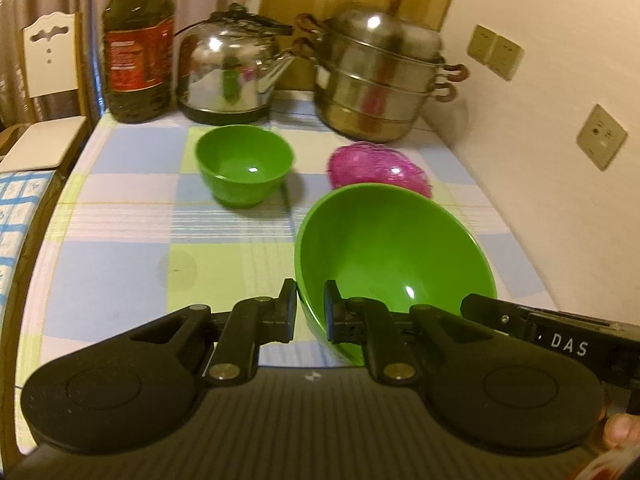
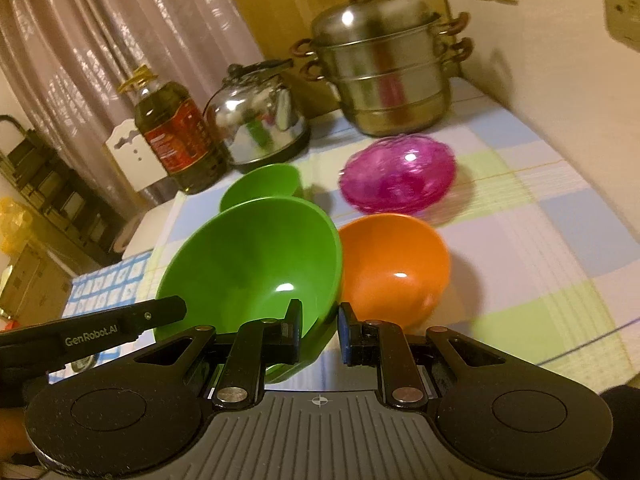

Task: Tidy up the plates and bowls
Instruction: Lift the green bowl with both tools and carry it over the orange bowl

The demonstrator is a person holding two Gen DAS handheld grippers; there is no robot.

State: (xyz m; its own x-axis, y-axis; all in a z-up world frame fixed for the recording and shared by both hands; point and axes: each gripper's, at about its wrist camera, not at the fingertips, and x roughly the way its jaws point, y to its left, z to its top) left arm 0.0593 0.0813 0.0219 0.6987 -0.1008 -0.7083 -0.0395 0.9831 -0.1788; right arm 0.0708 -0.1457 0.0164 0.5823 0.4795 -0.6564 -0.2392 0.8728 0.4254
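Observation:
A large green bowl [image 1: 394, 264] is tilted, its near rim between the fingers of both grippers. My left gripper [image 1: 310, 312] is shut on its left rim. My right gripper [image 2: 319, 330] is shut on the same large green bowl [image 2: 256, 256] at its right rim. A small green bowl [image 1: 244, 164] stands further back on the table; it also shows in the right wrist view [image 2: 262, 186]. An orange bowl [image 2: 394, 260] stands just right of the large bowl. A pink glass plate [image 2: 400, 174] lies behind it; the left wrist view shows it too [image 1: 378, 168].
A steel steamer pot [image 1: 380, 76], a steel kettle [image 1: 230, 72] and an oil bottle [image 1: 138, 48] stand along the back of the checked tablecloth [image 1: 132, 216]. A wall with sockets [image 1: 600, 136] runs along the right. A white chair [image 1: 48, 80] stands at the left.

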